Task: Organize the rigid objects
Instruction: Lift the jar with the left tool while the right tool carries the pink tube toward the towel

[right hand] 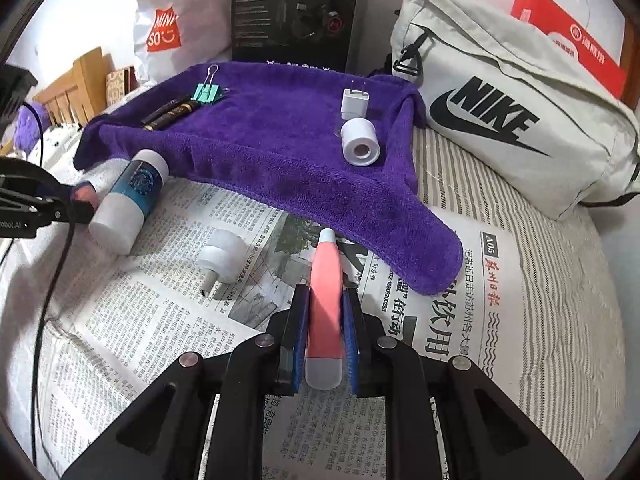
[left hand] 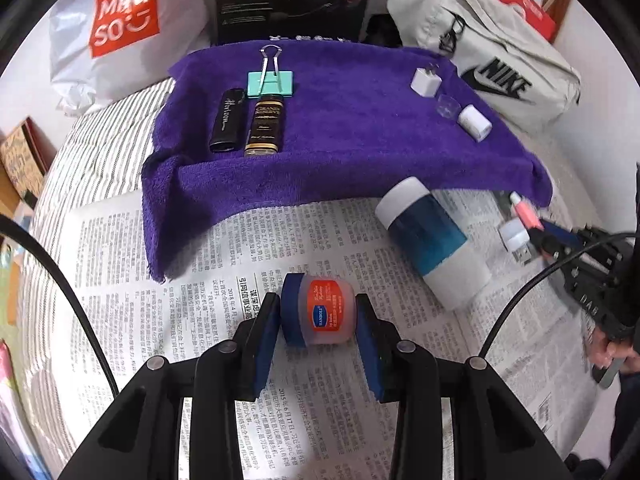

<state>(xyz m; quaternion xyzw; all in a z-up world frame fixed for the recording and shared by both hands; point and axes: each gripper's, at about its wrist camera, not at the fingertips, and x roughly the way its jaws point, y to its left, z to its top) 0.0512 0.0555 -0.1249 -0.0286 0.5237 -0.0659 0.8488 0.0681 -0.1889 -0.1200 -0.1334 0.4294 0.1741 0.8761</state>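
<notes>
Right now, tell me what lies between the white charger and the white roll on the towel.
A small clear cap, seen in the left wrist view.

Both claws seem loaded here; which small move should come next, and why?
Probably carry the pink tube, clamped in the right claw, up to the purple towel beside the white roll: sorted items already lie there, while it hangs above the newspaper.

Purple towel [left hand: 344, 148]. Mint-green binder clip [left hand: 271, 84]. Black lighter [left hand: 227, 122]. Black-and-gold bottle [left hand: 265, 126]. White charger plug [left hand: 426, 82]. Blue-and-white bottle [left hand: 430, 240]. Pink jar [left hand: 326, 310], blue lid, orange label. Pink-and-white tube [right hand: 326, 300]. Grey-striped bedsheet [right hand: 540, 300]. Black-and-white newspaper [left hand: 248, 272].
</notes>
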